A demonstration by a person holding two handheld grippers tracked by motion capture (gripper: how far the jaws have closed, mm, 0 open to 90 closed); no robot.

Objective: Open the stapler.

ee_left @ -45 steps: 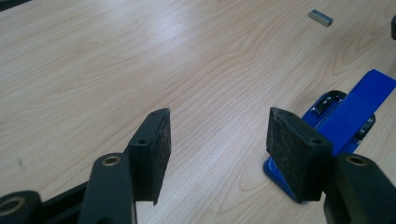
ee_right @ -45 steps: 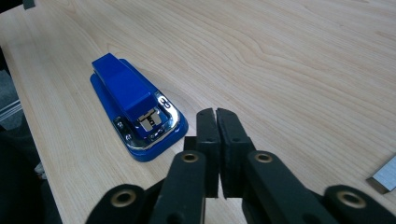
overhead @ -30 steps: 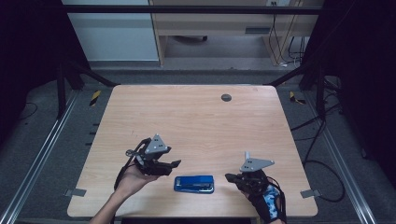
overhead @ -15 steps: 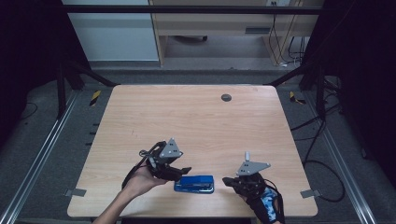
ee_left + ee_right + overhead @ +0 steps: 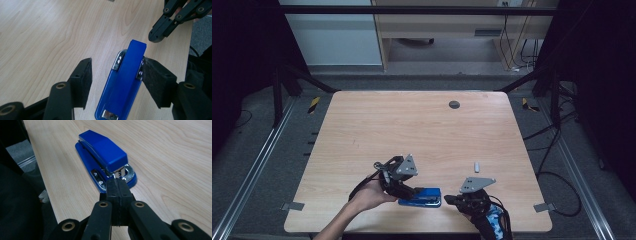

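1. Two grippers at the near edge of the desk (image 5: 362, 130), w/ a blue stapler (image 5: 424, 196) lying flat between them. We take the desk top for pale wood-grain laminate, matte, rounded corners.
2. Stapler: glossy blue plastic top arm, boxy and tapering, over a wider blue base w/ rounded ends; shiny chrome metal at the hinge and at the front. In the left gripper view the stapler (image 5: 122, 82) runs lengthwise away from the camera.
3. Left gripper (image 5: 404, 190): held in a hand (image 5: 369, 196) coming from the bottom edge. Its jaws stand apart, released, straddling the stapler. In the left gripper view the right pad looks to touch the stapler's side by the chrome; the left pad is clear of it, bare desk between. Pads are black, blocky, w/ a rough foam-like face.
4. Right gripper (image 5: 451, 200): jaws clenched, pads pressed flat together, nothing between them. In the right gripper view its tip (image 5: 116, 185) sits just at the stapler's chrome front end; we can't tell if it touches.
5. Both grippers: black linkage arms w/ brass-coloured rivets, grey three-cornered plate on top.
6. Elsewhere on the desk: a small whitish cylinder (image 5: 477, 166) near the right side, well apart from the stapler; a dark round grommet (image 5: 454, 104) towards the far edge.
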